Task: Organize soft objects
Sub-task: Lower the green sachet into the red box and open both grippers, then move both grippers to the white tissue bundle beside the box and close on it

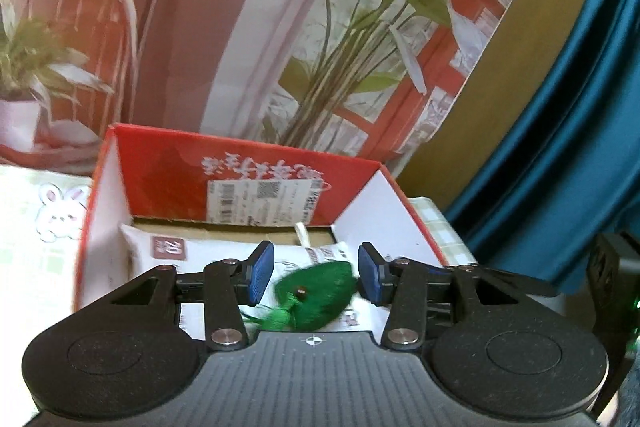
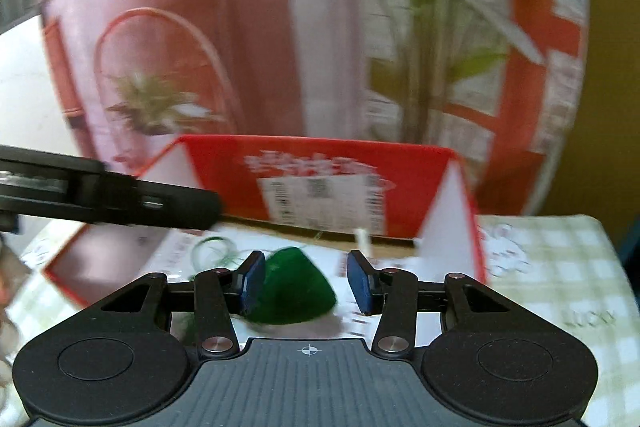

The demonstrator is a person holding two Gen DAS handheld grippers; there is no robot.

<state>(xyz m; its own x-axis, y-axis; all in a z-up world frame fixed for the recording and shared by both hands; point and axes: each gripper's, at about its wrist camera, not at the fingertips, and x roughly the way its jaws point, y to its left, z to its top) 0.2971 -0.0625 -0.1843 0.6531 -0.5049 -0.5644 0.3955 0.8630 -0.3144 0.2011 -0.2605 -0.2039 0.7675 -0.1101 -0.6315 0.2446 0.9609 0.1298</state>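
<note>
Green and fuzzy, a small tasselled ornament [image 1: 314,297] lies inside the red cardboard box [image 1: 248,167], resting on a white soft pack [image 1: 168,251] that already sits on the box floor. So, as I judge it, part of the sorting is done: at least two soft things are in the box, and what else waits outside cannot be told from these views. The left gripper [image 1: 310,277] hangs over the ornament with its blue pads standing apart on either side, touching nothing that I can see. The right gripper [image 2: 306,283] is also parted; its left pad overlaps the ornament's [image 2: 294,293] edge, but whether it touches is unclear through the blur, and nothing is clamped. The left wrist view shows the pack's printed label and the ornament's tassel and bead sharply. The right wrist view alone shows the other gripper's dark body reaching in from the left and the checked tablecloth [image 2: 560,267] beside the box.
</note>
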